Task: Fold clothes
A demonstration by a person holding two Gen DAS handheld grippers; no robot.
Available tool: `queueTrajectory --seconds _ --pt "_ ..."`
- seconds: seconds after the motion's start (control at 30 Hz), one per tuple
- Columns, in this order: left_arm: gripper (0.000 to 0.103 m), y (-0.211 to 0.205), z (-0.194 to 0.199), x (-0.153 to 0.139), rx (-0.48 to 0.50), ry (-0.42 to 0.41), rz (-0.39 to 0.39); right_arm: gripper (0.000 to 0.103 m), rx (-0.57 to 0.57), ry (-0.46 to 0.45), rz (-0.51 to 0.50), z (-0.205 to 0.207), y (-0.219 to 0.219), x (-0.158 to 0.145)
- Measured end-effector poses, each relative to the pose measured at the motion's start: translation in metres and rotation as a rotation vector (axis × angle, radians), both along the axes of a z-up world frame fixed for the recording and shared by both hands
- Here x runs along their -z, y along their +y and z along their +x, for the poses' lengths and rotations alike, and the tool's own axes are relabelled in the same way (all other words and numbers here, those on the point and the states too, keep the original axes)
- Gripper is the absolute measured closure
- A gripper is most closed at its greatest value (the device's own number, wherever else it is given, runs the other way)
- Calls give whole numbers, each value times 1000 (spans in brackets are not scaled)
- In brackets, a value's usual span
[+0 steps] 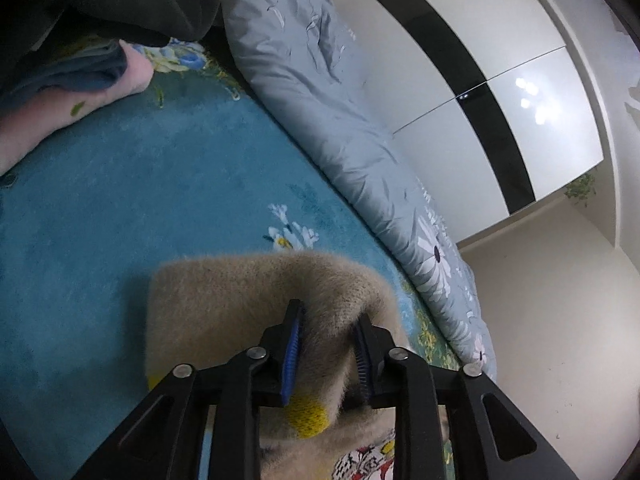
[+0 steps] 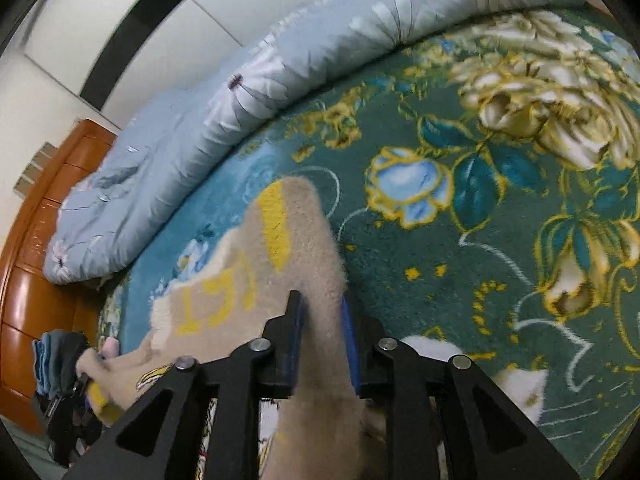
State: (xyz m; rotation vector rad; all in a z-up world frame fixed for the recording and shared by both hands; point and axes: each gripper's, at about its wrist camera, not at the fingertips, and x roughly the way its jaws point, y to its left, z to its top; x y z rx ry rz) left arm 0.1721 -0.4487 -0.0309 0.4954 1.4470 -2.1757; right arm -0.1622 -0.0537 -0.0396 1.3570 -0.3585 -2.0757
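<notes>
A fuzzy beige sweater point(image 1: 240, 304) with yellow markings lies on the teal floral blanket point(image 1: 120, 208). My left gripper point(image 1: 328, 320) is shut on a bunched fold of it, the blue pads pressing the fabric from both sides. In the right wrist view the sweater point(image 2: 288, 248) stretches away from me, with a yellow stripe and yellow numbers on it. My right gripper point(image 2: 320, 308) is shut on a raised ridge of it. The left gripper shows small at the lower left point(image 2: 86, 380), holding the sweater's other end.
A rolled light-blue floral quilt point(image 1: 340, 120) point(image 2: 248, 88) lies along the blanket's far edge. The person's bare foot point(image 1: 80, 104) and dark clothes point(image 1: 132, 0) are at upper left. An orange wooden headboard point(image 2: 48, 216) and white wardrobe doors point(image 1: 500, 92) stand beyond.
</notes>
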Motion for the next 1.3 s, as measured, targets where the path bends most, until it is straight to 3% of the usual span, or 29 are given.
queueTrajectory --seconds 0.07,0.17,0.27,0.4,0.47,0.6,0.77,0.83,0.87,0.93,1.03,1.13,1.23,1.3 --pt "39 8 10 -5 -2 -10 -2 54 -24 30 -43 18 17 -11" --pt "19 21 20 -18 2 1 -42 54 -106 19 -21 55 39 -7" --pt "18 40 25 -27 59 -3 -69 54 -160 -31 -8 97 61 9" --pt "18 64 31 -38 193 15 -85 54 -192 -104 -59 137 72 35" --pt "18 78 39 -39 247 -14 -121 54 -190 -131 -88 151 71 47" --pt "18 104 69 -11 312 -166 -181 53 -174 -157 -186 177 65 65" --pt "18 116 88 48 412 -283 -61 54 -134 -136 -246 201 62 66" --pt "18 122 89 58 429 -303 -46 70 -131 -175 -280 209 62 71" --pt "18 125 88 56 439 -303 -59 86 -135 -204 -288 214 61 76" --pt "18 132 85 53 460 -297 -77 92 -130 -225 -287 222 66 80" --pt "19 148 77 54 514 -263 -62 93 -73 -176 -306 221 87 67" --pt "19 161 71 54 521 -309 -108 94 -13 -79 -314 216 119 41" --pt "28 160 71 54 506 -312 -107 94 37 -1 -298 209 150 21" --pt "34 157 74 55 492 -317 -98 94 72 3 -265 205 164 24"
